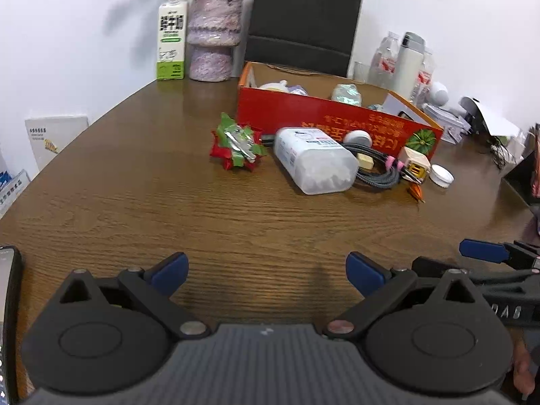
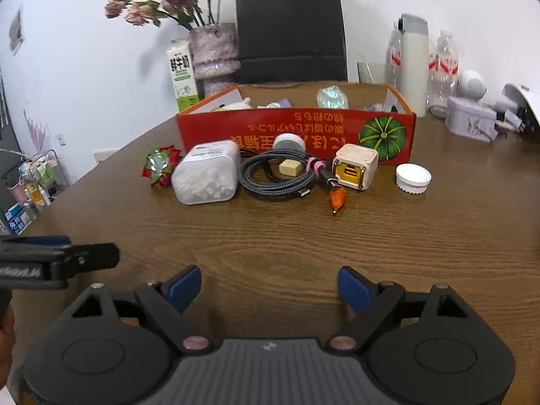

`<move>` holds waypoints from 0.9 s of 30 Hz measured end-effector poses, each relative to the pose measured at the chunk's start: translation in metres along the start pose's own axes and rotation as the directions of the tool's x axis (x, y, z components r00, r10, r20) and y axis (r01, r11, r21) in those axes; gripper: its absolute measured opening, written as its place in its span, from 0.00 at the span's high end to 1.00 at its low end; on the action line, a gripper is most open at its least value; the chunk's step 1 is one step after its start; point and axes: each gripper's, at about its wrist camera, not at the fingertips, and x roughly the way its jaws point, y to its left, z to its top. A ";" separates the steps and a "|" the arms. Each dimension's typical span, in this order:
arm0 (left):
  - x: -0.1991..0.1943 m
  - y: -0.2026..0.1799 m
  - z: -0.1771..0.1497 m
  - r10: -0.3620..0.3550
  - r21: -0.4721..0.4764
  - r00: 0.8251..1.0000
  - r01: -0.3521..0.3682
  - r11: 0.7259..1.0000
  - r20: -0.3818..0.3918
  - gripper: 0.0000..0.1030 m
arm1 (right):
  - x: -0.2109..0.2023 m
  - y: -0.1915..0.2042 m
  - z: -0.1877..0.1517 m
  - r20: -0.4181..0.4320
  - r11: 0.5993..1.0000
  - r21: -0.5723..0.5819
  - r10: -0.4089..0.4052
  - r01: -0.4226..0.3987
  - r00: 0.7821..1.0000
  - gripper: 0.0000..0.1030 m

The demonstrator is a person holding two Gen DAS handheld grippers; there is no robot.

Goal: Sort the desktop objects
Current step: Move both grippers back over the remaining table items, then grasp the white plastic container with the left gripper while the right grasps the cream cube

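A: Here we are over the brown wood-grain bench (image 2: pixel 270 236), and both tools hover on the near side with nothing in them. Our left gripper (image 1: pixel 266 275) has its blue-padded fingers (image 1: pixel 170 271) spread wide over bare wood, and the right gripper (image 2: pixel 270 285) is spread wide as well.

B: So by our reading this is the approach step. The things to sort all lie in a row at the far side, just in front of the red cardboard box printed with a green pumpkin (image 2: pixel 297 128), which already holds a few items.

A: From left to right in the right wrist view we have a red and green foil bow (image 2: pixel 158 165), a clear plastic tub of white cotton swabs (image 2: pixel 206 175) lying on its side, a coiled grey braided cable (image 2: pixel 276 175) with a small cream block (image 2: pixel 290 167) inside the coil, a cream cube-shaped charger with a yellow port (image 2: pixel 354 167), a small orange trinket (image 2: pixel 337 199) and a white ribbed bottle cap (image 2: pixel 413 175).

B: Which one do we take first?

A: We cannot tell yet. Neither pair of fingers is lined up on any one piece.

B: The next move calls for a reach forward across open bench, then a choice. The tub looks too broad for anything but a wide grip. The cap and the trinket would suit the right side, the bow the left.

A: And the cable touches the charger, so lifting one may drag the other.
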 end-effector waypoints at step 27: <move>0.124 -0.056 0.111 -0.023 0.043 0.998 0.026 0.999 -0.059 0.06 | 0.098 -0.076 0.103 -0.011 0.975 0.164 -0.149 0.149 0.989 0.47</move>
